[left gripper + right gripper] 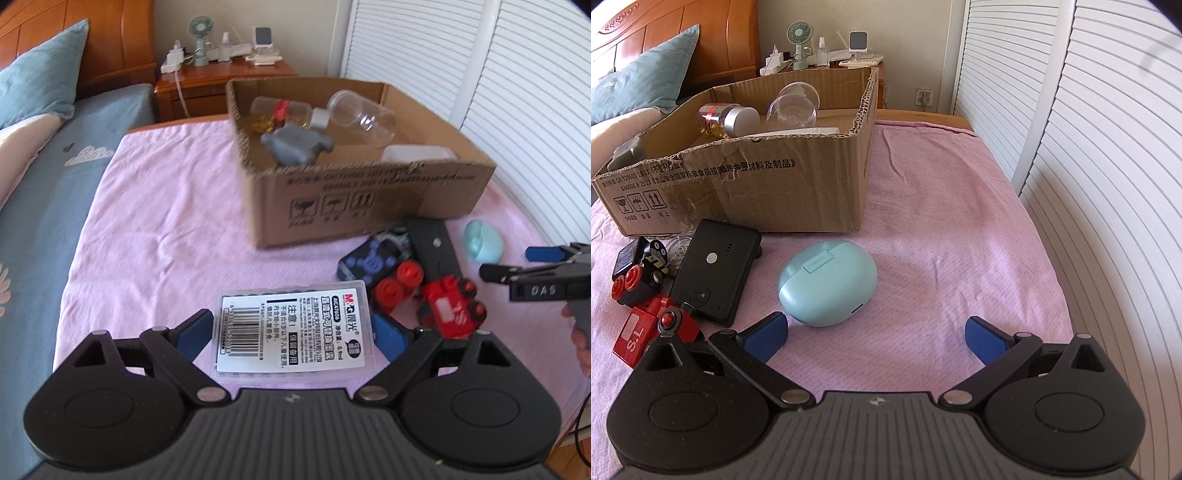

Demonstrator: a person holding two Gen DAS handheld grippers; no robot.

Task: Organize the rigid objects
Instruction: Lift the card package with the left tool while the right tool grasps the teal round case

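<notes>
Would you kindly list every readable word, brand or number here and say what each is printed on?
"M&G", "0.9ml": plastic case label, between the left gripper fingers; the smaller print is too fine to read.
"oppo": mint earbud case.
"S.L": red toy train.
"DAS": right gripper.
"2023": cardboard box; other print blurred.

Bedroom. Wooden headboard [74, 40] and nightstand [221, 79] against a plain pale wall [908, 40]. White louvred doors [1108, 147] along 1 side. Pink bedcover [155, 221]; daylight throughout.
</notes>
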